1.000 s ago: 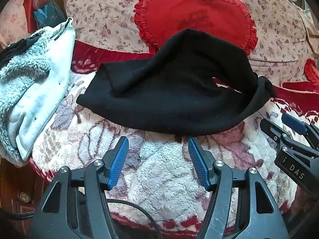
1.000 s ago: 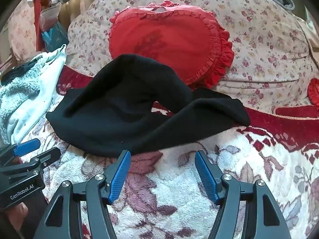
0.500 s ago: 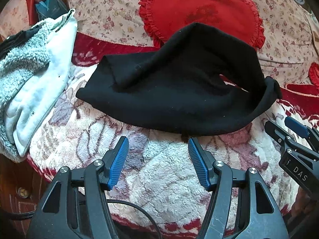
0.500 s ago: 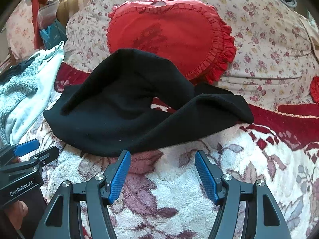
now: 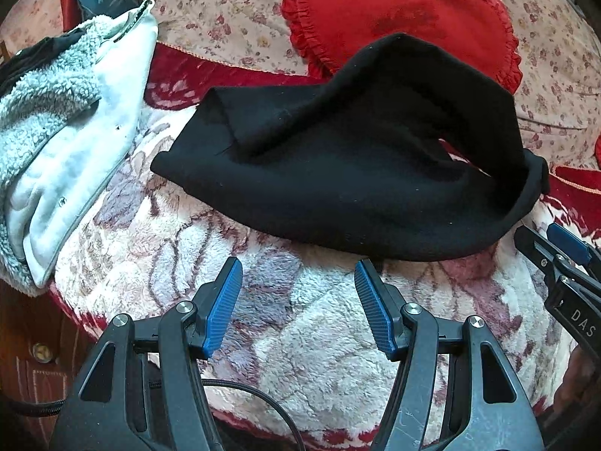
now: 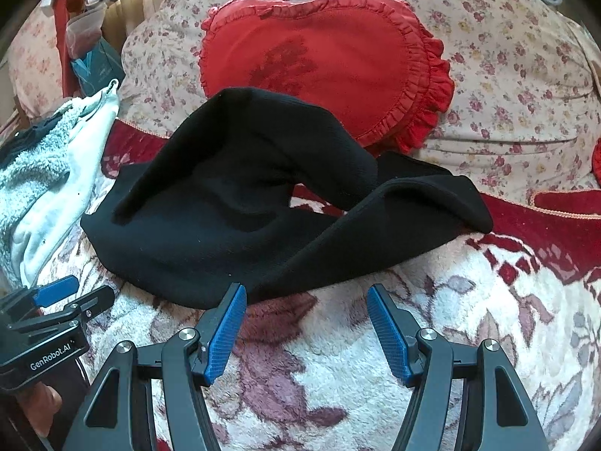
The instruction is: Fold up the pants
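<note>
On the fleecy flowered blanket point(image 5: 308, 323), spread across its middle: black pants point(image 5: 338, 173), crumpled, one part humped up and leaning against the red heart-shaped pillow point(image 5: 398, 18) behind, another part trailing off to the right in a long band. From the right wrist view, same pants point(image 6: 233, 203), with a gap under the raised fold where the blanket's dark red border peeks through, and the heart pillow point(image 6: 330, 56) propped on a pale flowered cushion point(image 6: 507, 75).

Near edge of the blanket, just short of the pants' hem: left gripper point(image 5: 298, 298), jaws released and wide apart, blue pads point(image 5: 221, 308) facing each other, nothing between them, right tip close to the hem but whether touching cannot be told. Right gripper point(image 6: 306, 319) likewise spread wide and empty, left blue pad point(image 6: 225, 332) right at the dark hem, contact unclear. Each gripper also visible at the edge of the other's view: right gripper point(image 5: 563, 263) low at the right, left gripper point(image 6: 56, 300) low at the left, marked "GenRobot.AI".

Off to the left, lying partly over the blanket's edge: pale fleece-lined jacket point(image 5: 64, 127), bunched, apart from the pants.
</note>
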Tool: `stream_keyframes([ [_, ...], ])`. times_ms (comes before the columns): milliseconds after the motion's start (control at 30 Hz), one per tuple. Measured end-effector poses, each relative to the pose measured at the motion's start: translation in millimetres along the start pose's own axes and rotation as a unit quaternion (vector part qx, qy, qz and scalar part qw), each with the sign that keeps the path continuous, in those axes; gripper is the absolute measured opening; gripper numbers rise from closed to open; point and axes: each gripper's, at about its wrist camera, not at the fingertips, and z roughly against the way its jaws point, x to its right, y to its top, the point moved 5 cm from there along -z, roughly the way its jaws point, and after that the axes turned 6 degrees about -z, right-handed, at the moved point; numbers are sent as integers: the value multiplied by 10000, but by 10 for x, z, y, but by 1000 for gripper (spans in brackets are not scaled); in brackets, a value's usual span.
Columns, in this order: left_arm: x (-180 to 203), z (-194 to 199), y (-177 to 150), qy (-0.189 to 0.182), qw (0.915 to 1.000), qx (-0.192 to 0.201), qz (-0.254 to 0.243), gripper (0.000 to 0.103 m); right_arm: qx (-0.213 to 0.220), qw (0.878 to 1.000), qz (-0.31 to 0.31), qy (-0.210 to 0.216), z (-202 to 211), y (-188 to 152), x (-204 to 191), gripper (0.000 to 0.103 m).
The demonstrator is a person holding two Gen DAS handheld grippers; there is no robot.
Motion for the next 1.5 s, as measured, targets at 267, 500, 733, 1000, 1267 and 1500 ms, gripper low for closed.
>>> stream_keyframes([
  [267, -42, -42, 10, -4, 10000, -44, 48, 62, -26, 9999, -30, 101, -34, -5, -73, 65],
  [500, -47, -47, 12, -6, 10000, -41, 51, 62, -64, 10000, -12, 4, -43, -24, -57, 65],
  [733, -269, -10, 2, -214, 9984, -79, 526, 62, -208, 9996, -191, 12, -82, -36, 71, 65],
  [1000, -730, -193, 118, -547, 9861, -218, 1552, 62, -779, 9850, -1445, 523, -264, -30, 306, 65],
  [1267, -1021, -483, 164, -522, 9656, -274, 2534, 62, -877, 9751, -1948, 598, -532, 73, 349, 65],
  [1500, -1034, -584, 371, -293, 9674, -73, 2516, 62, -847, 9791, -1739, 632, -601, 50, 339, 65],
])
